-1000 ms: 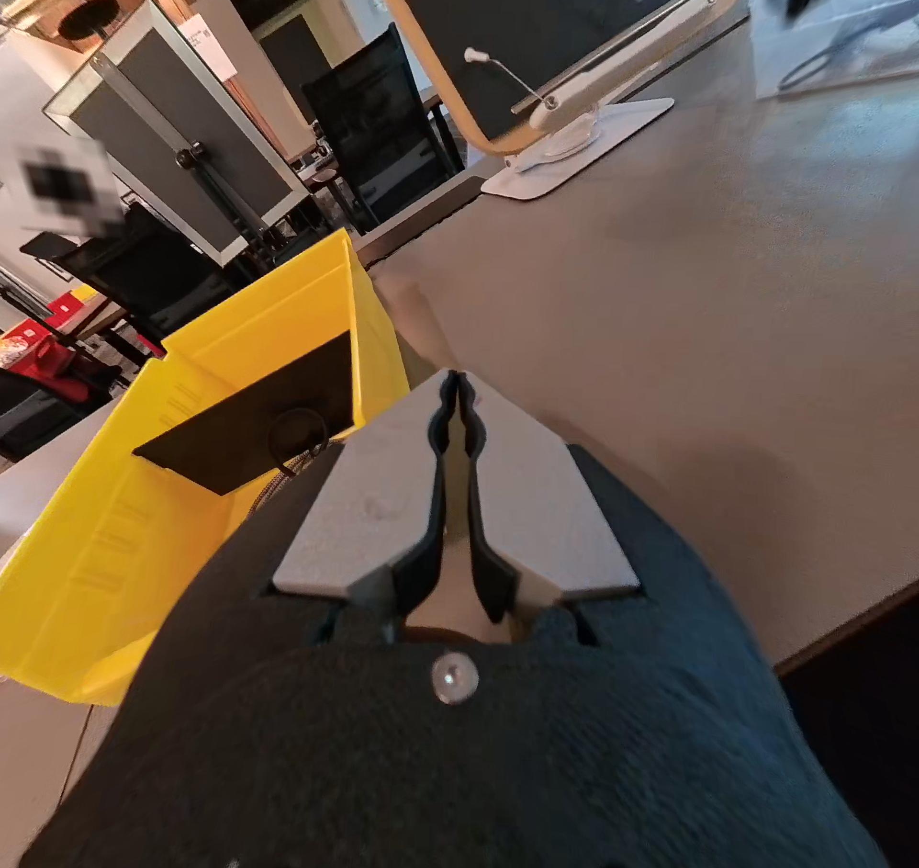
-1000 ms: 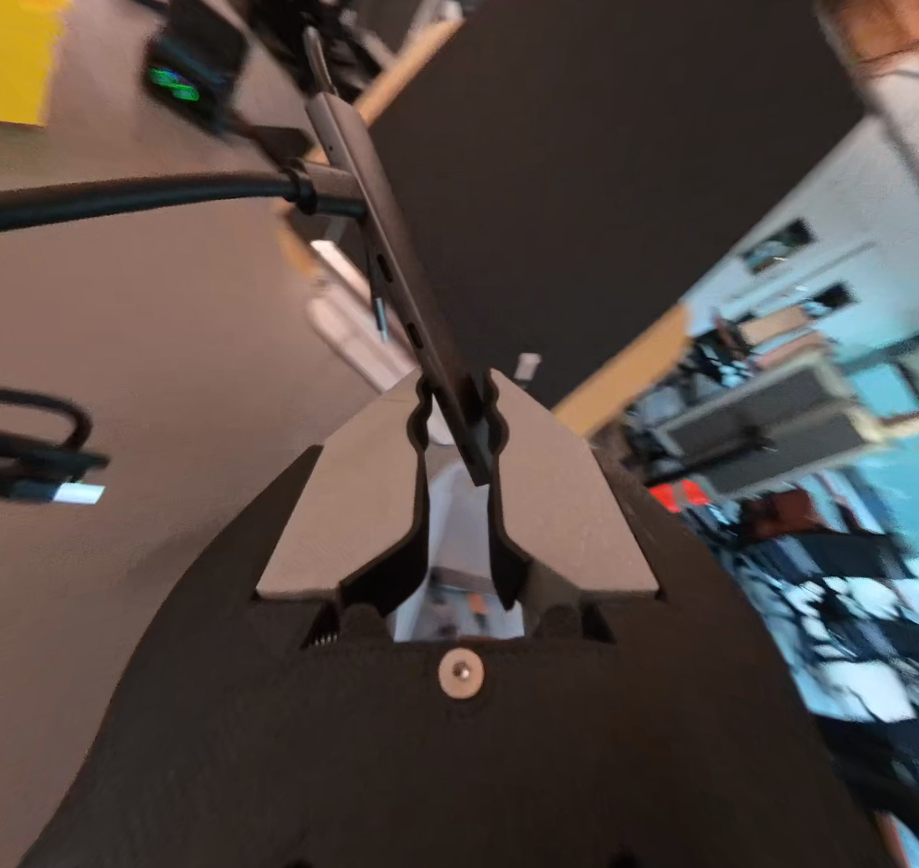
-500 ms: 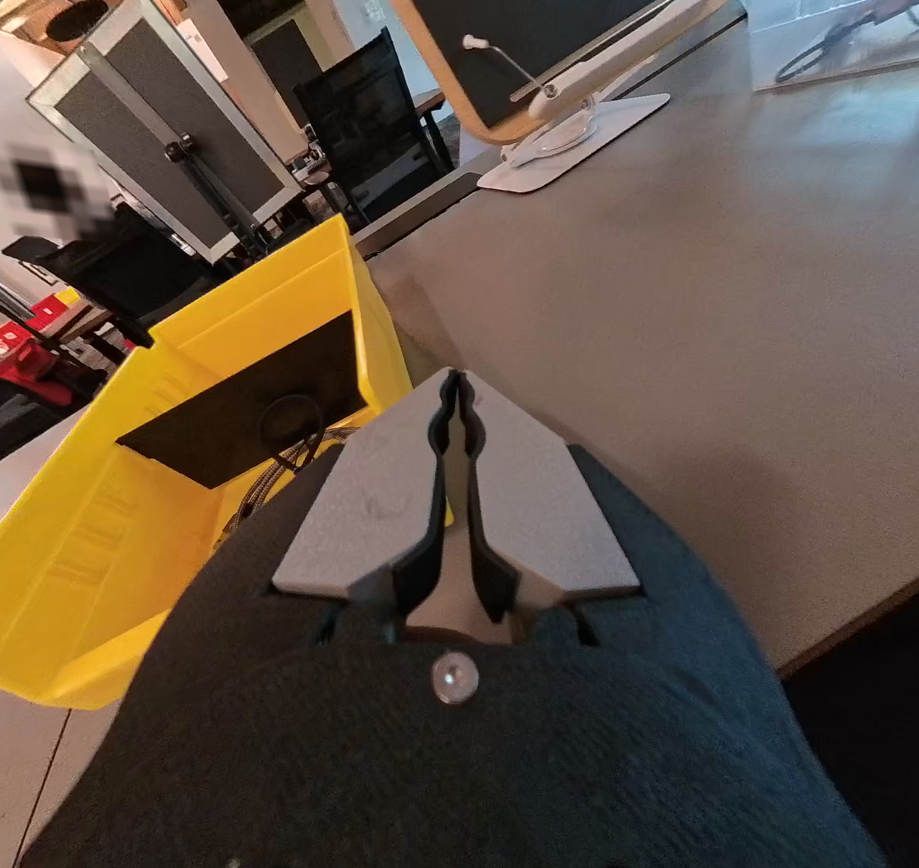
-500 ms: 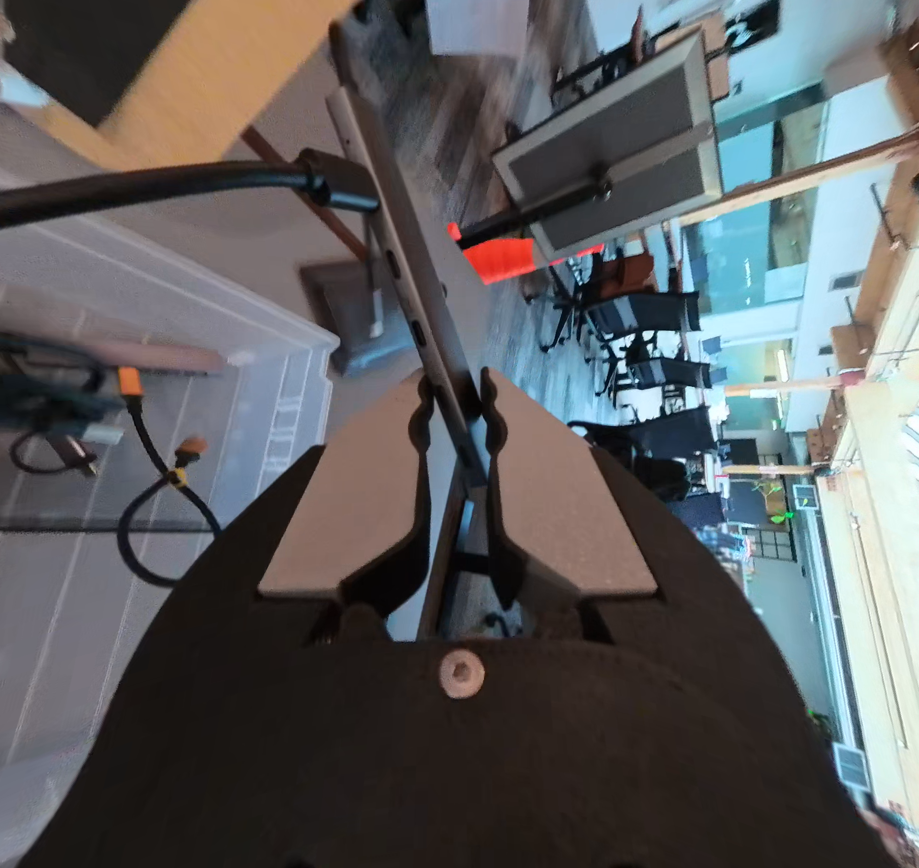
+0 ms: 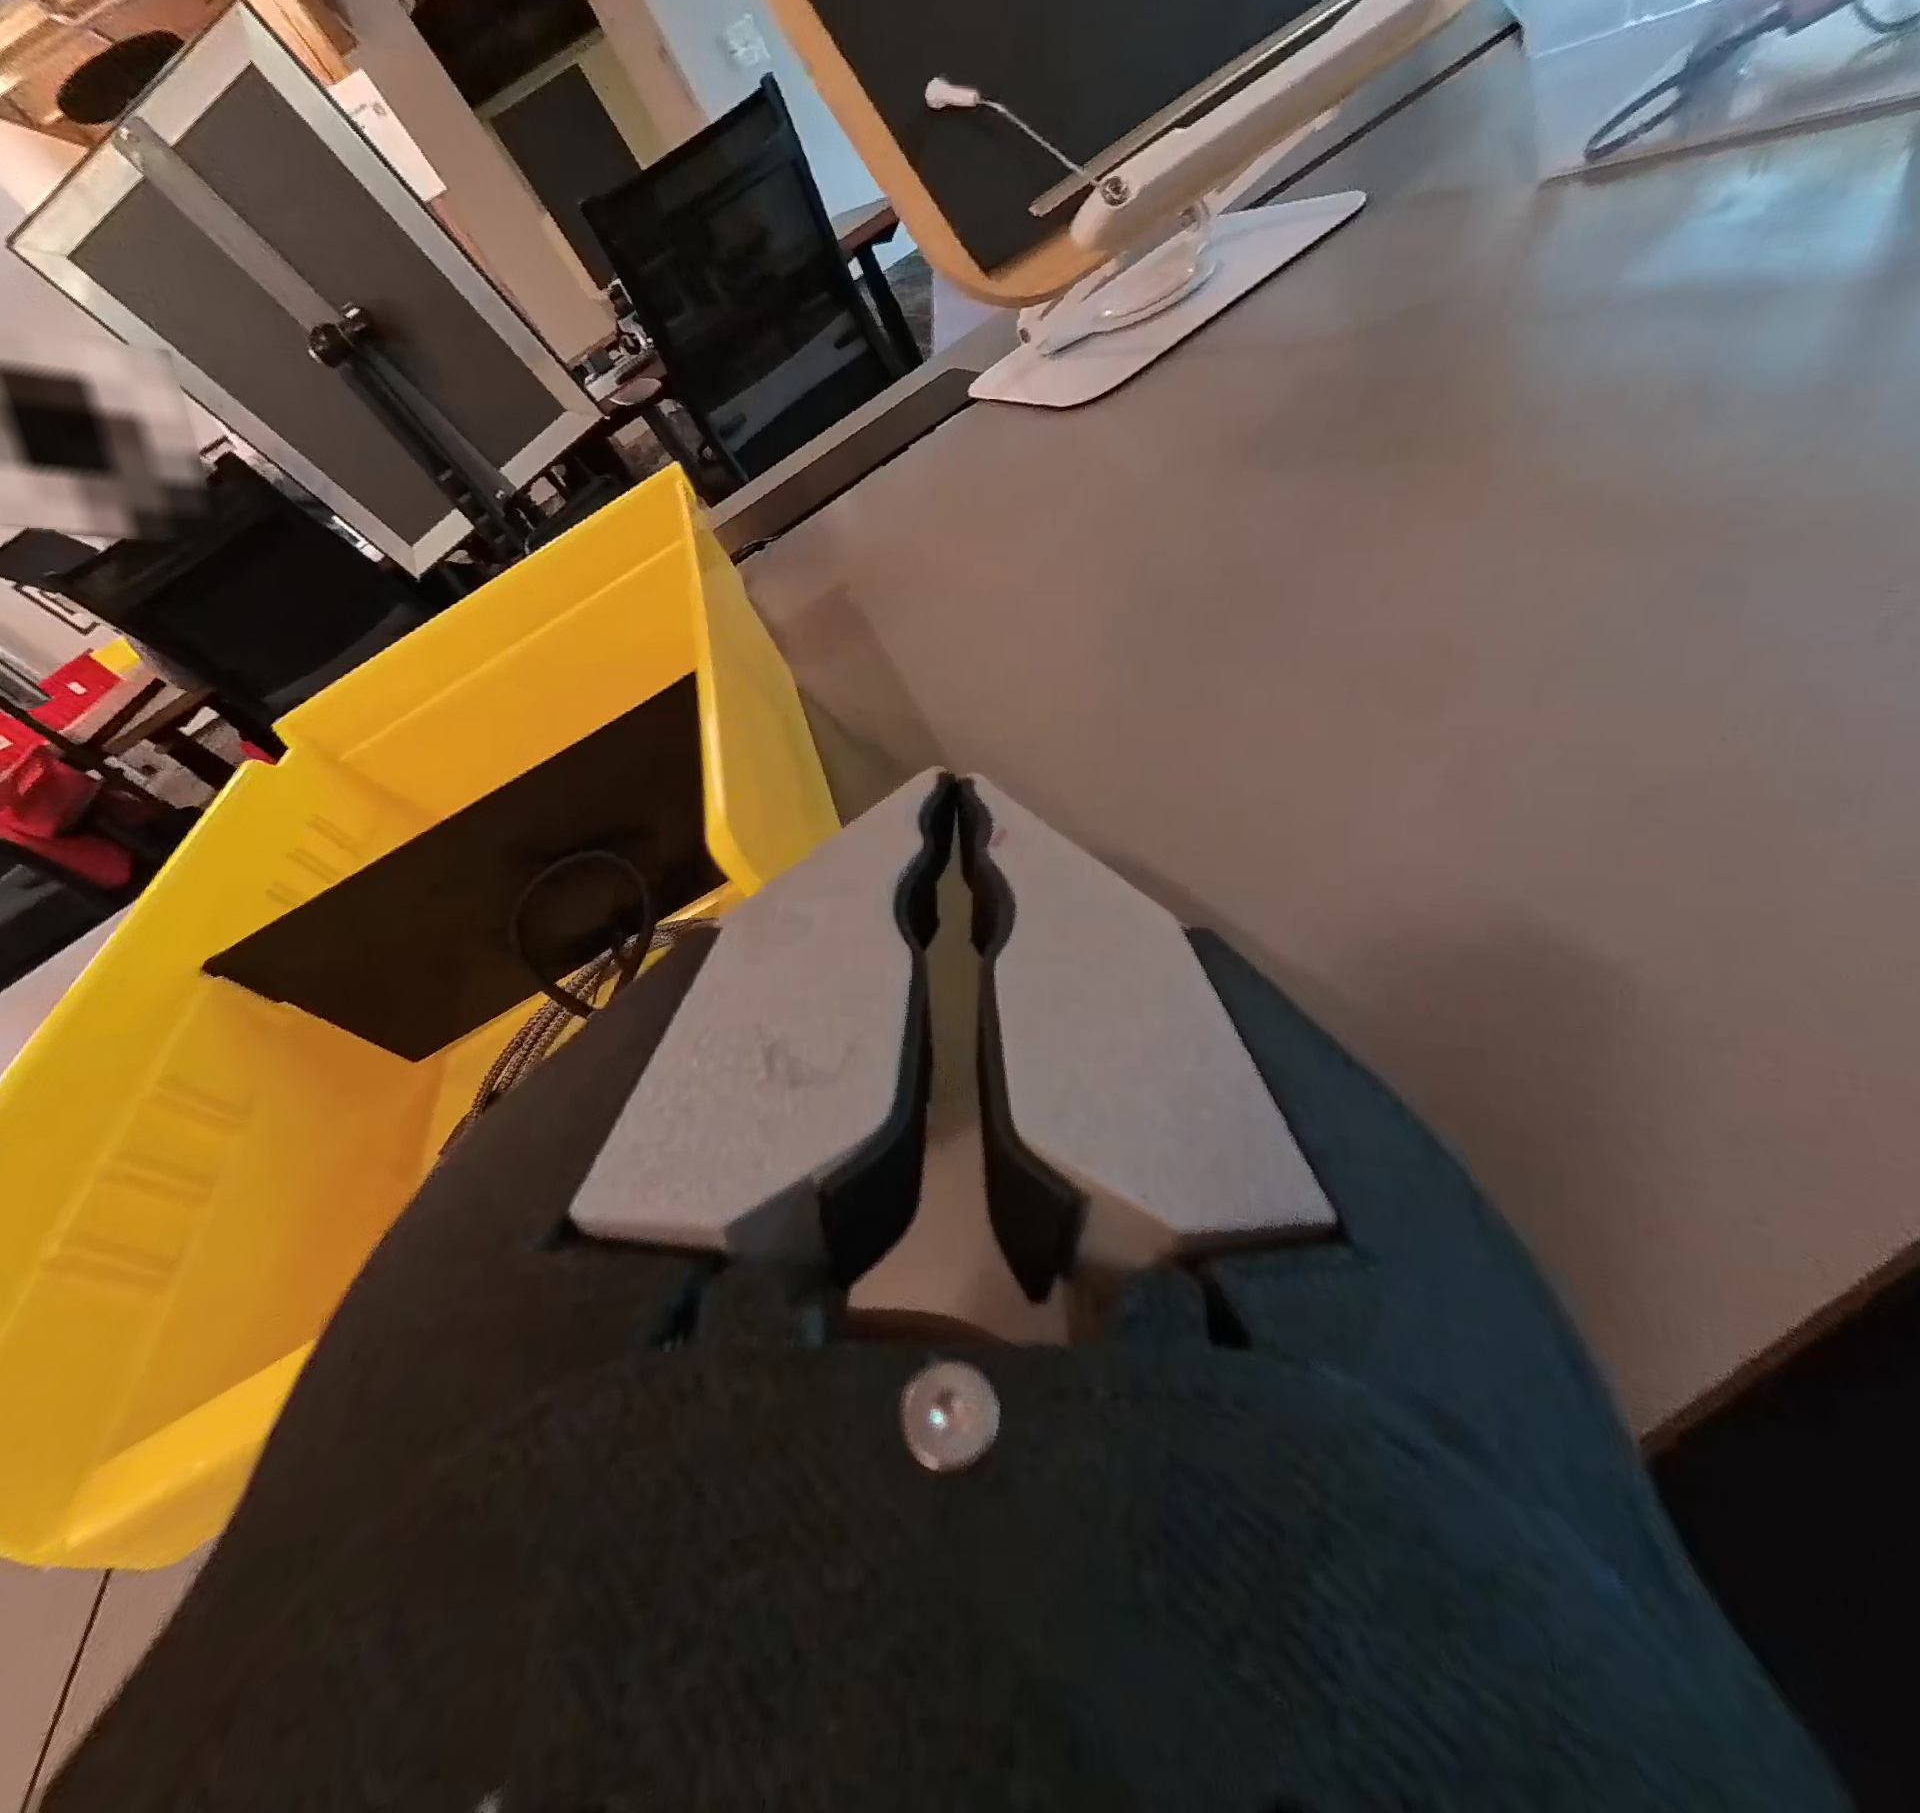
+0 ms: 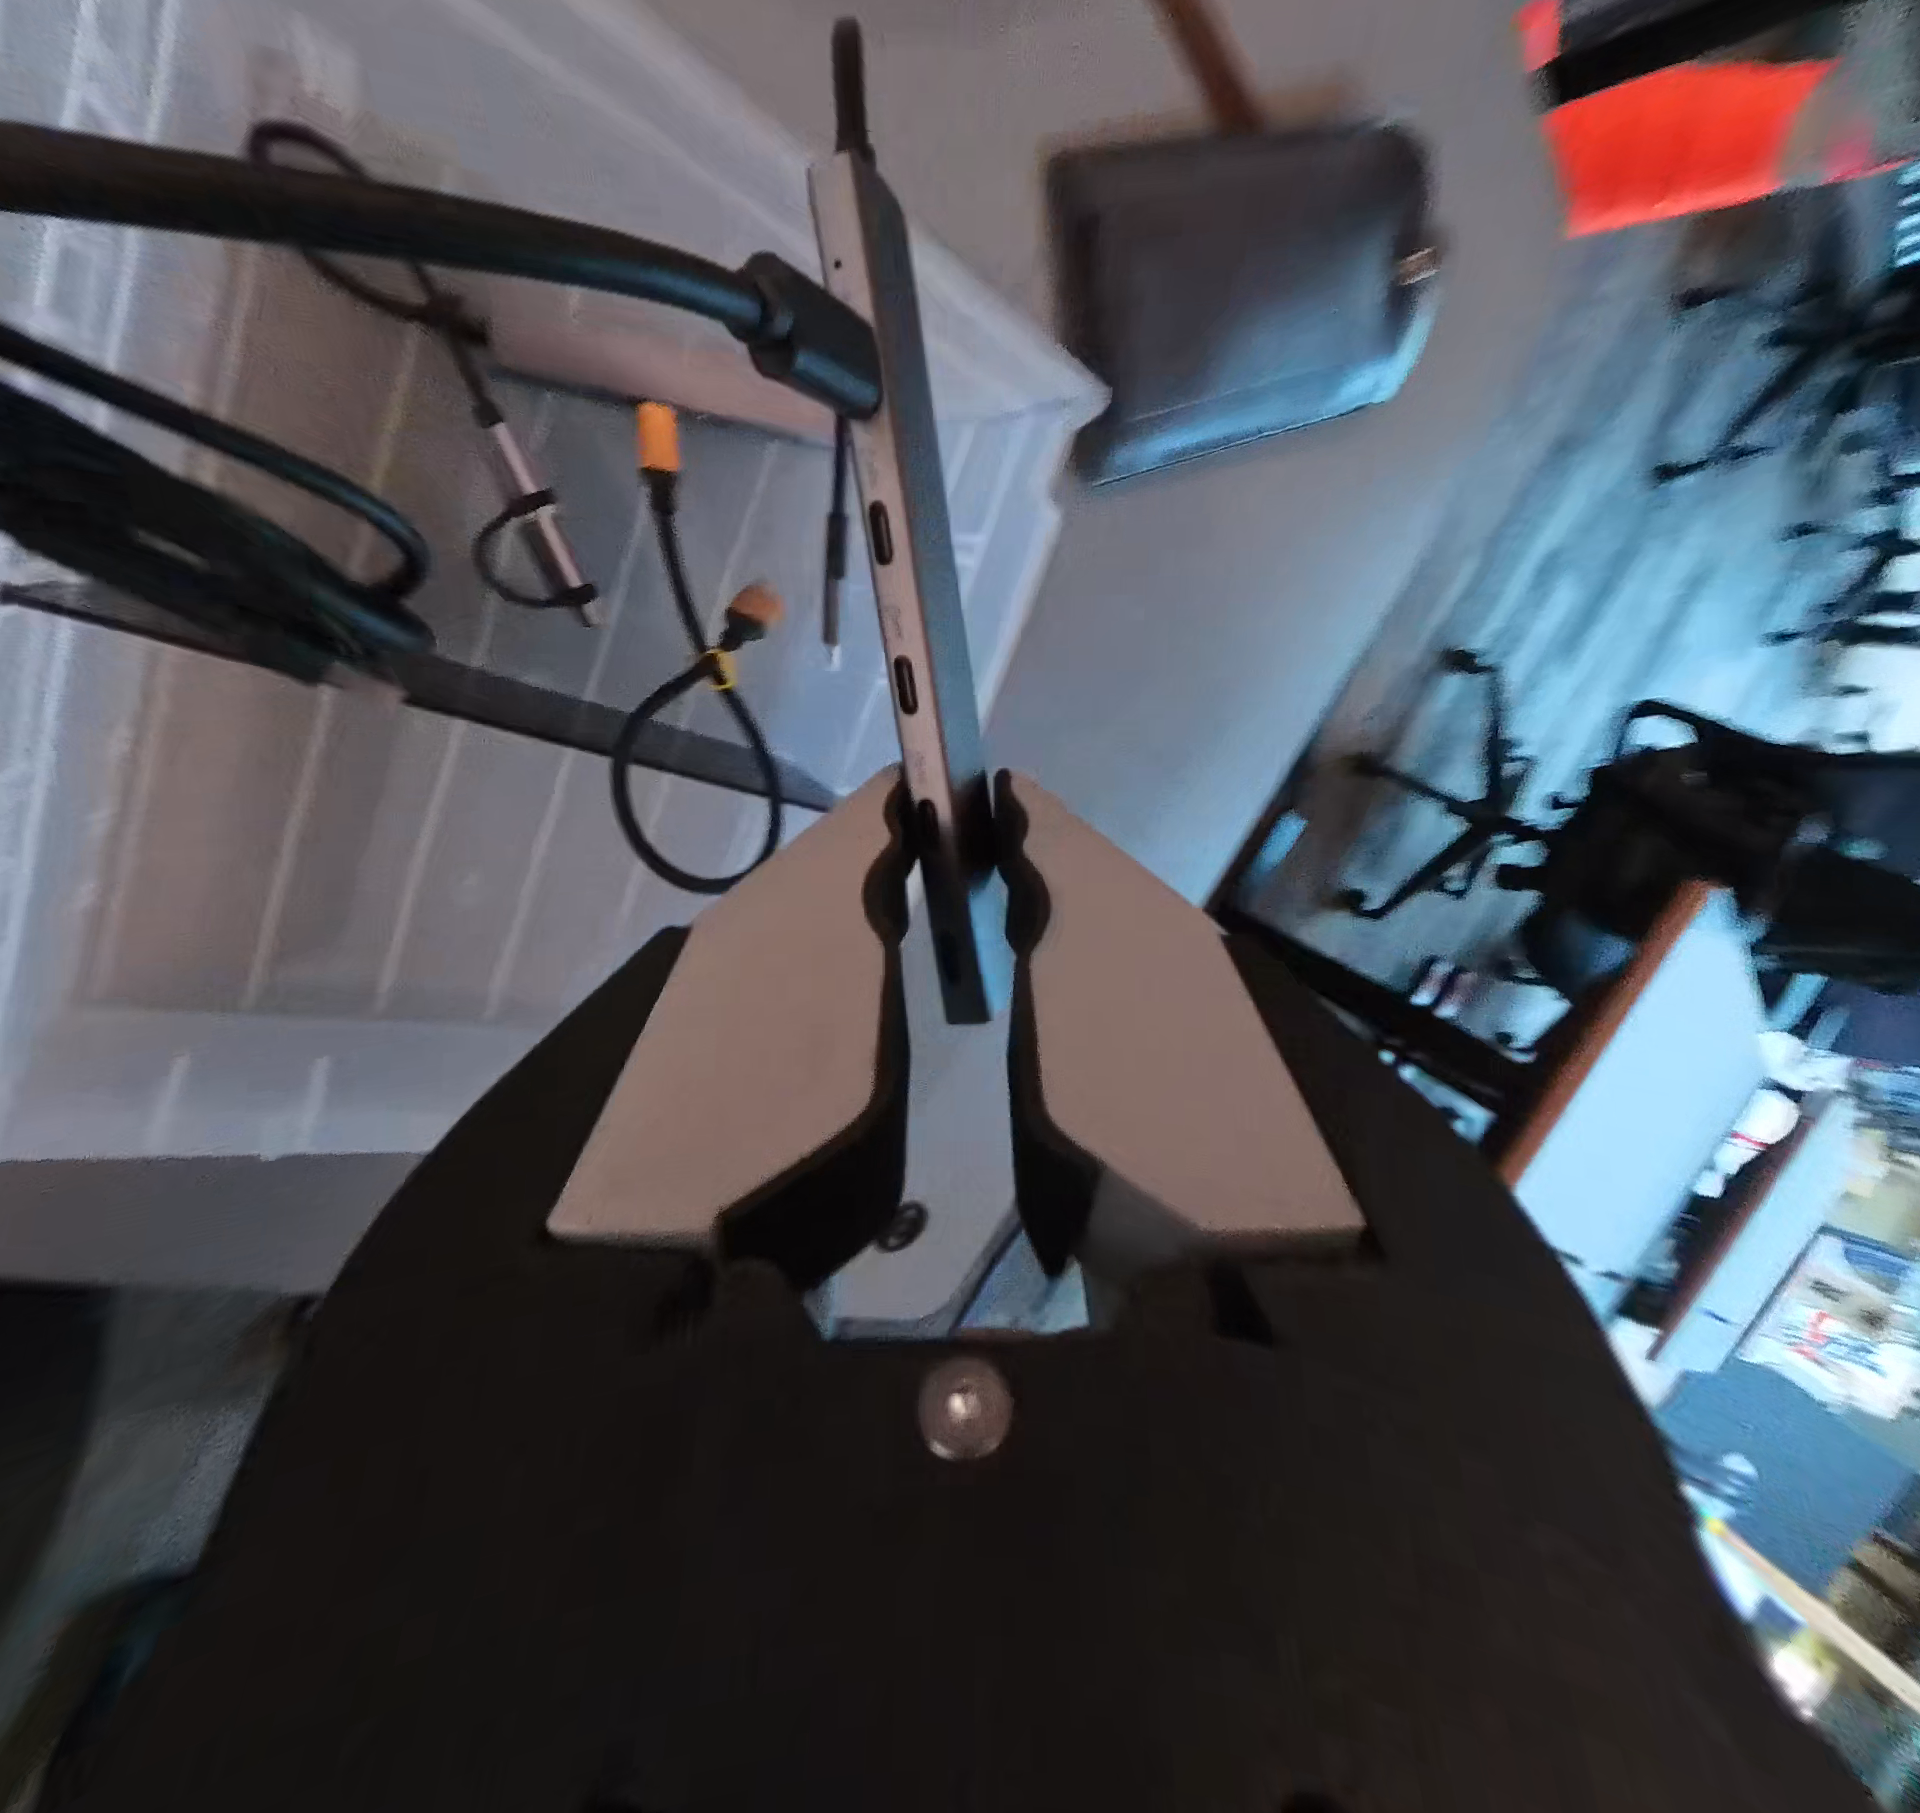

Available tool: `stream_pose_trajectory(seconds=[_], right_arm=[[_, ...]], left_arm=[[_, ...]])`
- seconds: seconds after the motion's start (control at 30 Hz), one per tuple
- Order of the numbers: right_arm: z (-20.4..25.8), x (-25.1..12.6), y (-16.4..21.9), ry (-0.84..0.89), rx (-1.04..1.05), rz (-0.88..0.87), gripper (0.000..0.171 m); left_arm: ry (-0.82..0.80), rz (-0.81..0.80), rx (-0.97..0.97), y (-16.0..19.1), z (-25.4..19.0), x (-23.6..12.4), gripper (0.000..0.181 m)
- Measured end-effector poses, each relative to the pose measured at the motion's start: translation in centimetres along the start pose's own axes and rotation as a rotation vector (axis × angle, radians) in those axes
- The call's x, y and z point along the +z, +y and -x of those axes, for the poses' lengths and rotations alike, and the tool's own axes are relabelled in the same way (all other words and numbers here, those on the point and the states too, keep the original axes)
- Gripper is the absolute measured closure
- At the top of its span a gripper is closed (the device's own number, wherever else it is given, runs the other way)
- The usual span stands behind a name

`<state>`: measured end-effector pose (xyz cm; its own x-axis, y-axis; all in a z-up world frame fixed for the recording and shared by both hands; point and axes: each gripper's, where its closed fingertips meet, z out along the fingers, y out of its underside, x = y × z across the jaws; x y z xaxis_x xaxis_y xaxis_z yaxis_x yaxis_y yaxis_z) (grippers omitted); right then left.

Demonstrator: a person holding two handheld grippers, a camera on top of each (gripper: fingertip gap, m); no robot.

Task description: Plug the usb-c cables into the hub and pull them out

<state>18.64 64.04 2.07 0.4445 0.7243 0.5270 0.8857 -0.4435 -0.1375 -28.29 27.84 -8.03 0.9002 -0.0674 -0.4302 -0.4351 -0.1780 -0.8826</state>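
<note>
My right gripper (image 6: 948, 795) is shut on the near end of a slim grey hub (image 6: 914, 516), held up in the air on edge. A thick black cable (image 6: 416, 225) is plugged into the hub's left side near its far end. Two empty oval ports show on that side below it. Behind the hub is a clear plastic box (image 6: 312, 776) holding several loose cables, one with orange ends (image 6: 665, 475). My left gripper (image 5: 956, 795) is shut and empty, low over the grey table (image 5: 1403, 672) beside a yellow bin (image 5: 312, 984).
The yellow bin holds a black card and a braided cable (image 5: 561, 1015). A tablet on a white stand (image 5: 1164, 205) sits at the table's far side. The table's near edge (image 5: 1766, 1368) runs at the lower right. Office chairs and panels stand beyond.
My right gripper has swung with the hub, so the view moved from the table and dark screen to the clear box of cables. The left gripper drifted slightly, staying shut.
</note>
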Motion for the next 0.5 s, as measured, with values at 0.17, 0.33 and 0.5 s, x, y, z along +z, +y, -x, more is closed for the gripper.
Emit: stream_pose_trajectory(seconds=[0.17, 0.33, 0.5], right_arm=[[0.9, 6.5, 1.6, -0.017, -0.072, 0.215, 0.161], [4.5, 12.9, 2.3, 0.007, -0.285, 0.357, 0.160], [6.4, 13.7, 1.2, 0.000, -0.372, 0.312, 0.159]], left_arm=[[0.001, -0.001, -0.009, 0.0, 0.0, 0.0, 0.181], [0.024, 0.000, -0.055, -0.2, -0.1, -0.2, 0.181], [0.024, 0.003, -0.092, -0.7, 0.4, -0.7, 0.181]])
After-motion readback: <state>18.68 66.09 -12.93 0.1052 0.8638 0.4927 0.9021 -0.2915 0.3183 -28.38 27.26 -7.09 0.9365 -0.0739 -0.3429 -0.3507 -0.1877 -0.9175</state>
